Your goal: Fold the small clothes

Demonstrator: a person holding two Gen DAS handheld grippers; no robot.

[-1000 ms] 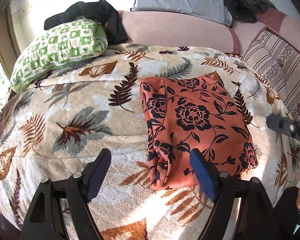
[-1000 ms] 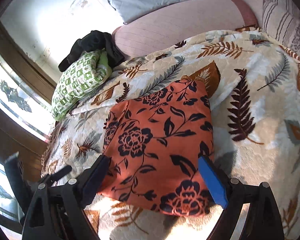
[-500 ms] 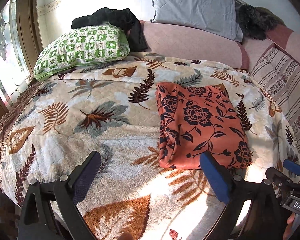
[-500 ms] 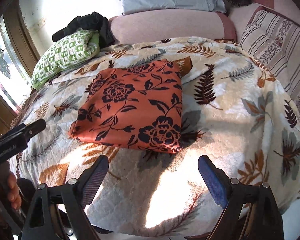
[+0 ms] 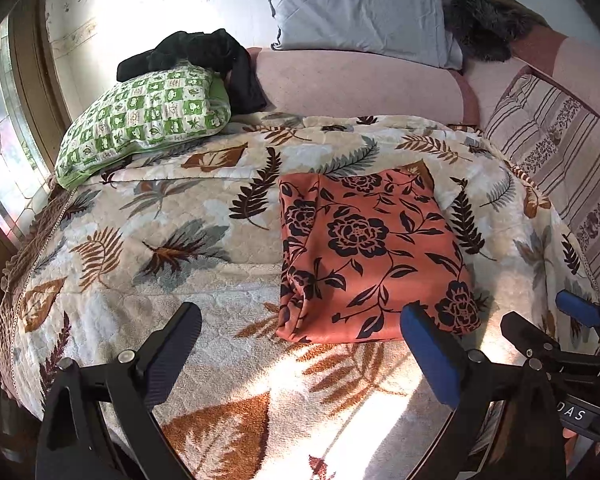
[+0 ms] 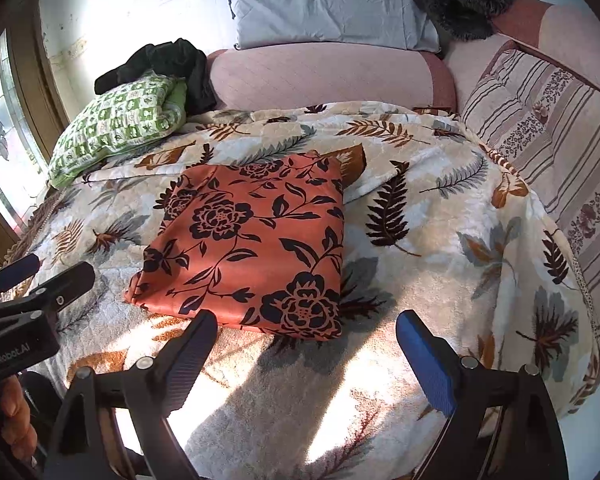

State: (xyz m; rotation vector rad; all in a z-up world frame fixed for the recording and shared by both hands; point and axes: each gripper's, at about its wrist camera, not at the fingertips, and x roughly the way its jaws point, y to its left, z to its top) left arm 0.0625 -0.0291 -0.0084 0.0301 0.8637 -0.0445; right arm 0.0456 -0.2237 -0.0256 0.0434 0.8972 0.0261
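Note:
An orange cloth with black flowers [image 5: 372, 256] lies folded in a neat rectangle on the leaf-patterned bedspread [image 5: 172, 240]; it also shows in the right wrist view [image 6: 252, 252]. My left gripper [image 5: 300, 344] is open and empty, held back near the bed's front edge, just short of the cloth. My right gripper [image 6: 306, 344] is open and empty, also held back at the front edge. Each gripper shows at the side of the other's view: the right gripper [image 5: 556, 332] and the left gripper [image 6: 40, 276].
A green checked pillow [image 5: 144, 120] with a black garment [image 5: 204, 56] lies at the back left. A grey pillow [image 5: 360, 8] and pink bolster [image 5: 360, 84] lie along the back. A striped cushion [image 5: 560, 144] stands at the right. A window is at left.
Both grippers have drawn back from the folded cloth towards the bed's front edge. They stay open. The cloth lies still.

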